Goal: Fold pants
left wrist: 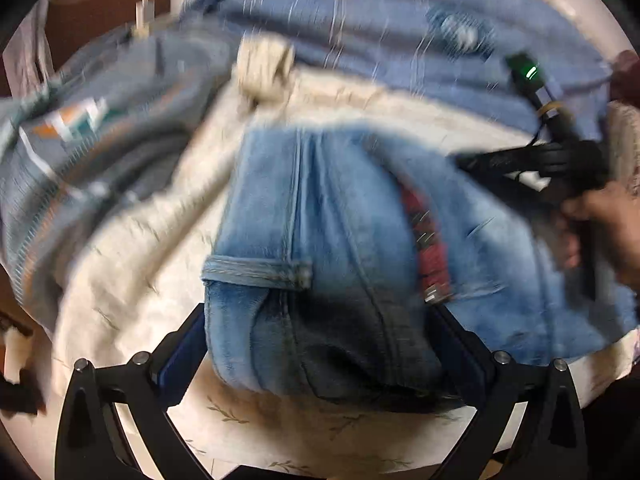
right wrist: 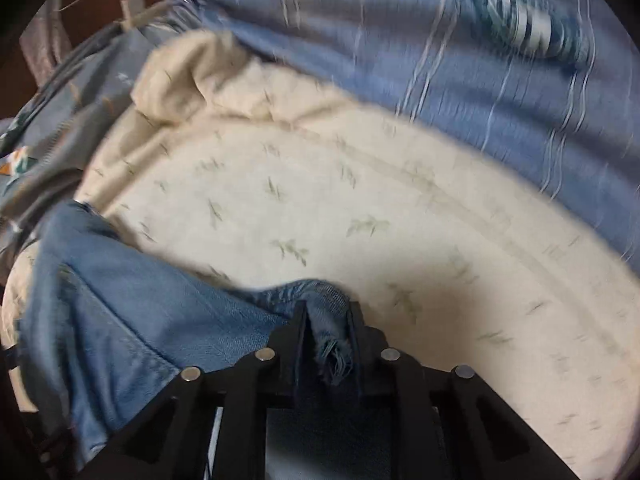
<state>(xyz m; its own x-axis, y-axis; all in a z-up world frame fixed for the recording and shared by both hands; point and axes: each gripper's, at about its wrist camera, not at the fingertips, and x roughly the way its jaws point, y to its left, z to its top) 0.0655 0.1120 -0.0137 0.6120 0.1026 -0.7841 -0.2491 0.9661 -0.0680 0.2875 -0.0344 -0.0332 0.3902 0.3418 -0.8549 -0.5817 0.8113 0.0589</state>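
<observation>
Denim is being gathered at both ends, so a lengthwise fold of the jeans appears to be under way, judged from how the cloth lies.

At the bottom of the left wrist view, the left gripper is spread as wide as it goes, its fingers set either side of the waistband end. The denim bulges between the jaws and touches their inner faces, but whether it is being pressed cannot be told; it looks straddled rather than pinched. A belt loop is seen just above, at frame centre, with a red label to its right.

At the bottom centre of the right wrist view, the right gripper is closed down narrow on a frayed hem, which is clamped between the pads. No earlier view is given, so only the grip itself is reported. From there the leg runs off to the lower left of the frame.

In the left view's right edge, that same right gripper is seen in a hand, resting over the far side of the jeans.

Next, a closing of the left jaws on the waistband seems called for, then a lift of the hem toward it, with both ends kept taut so the leg does not sag.

Beyond, a cream sheet with leaf print is spread under everything, and a blue striped cover fills the upper frame.
</observation>
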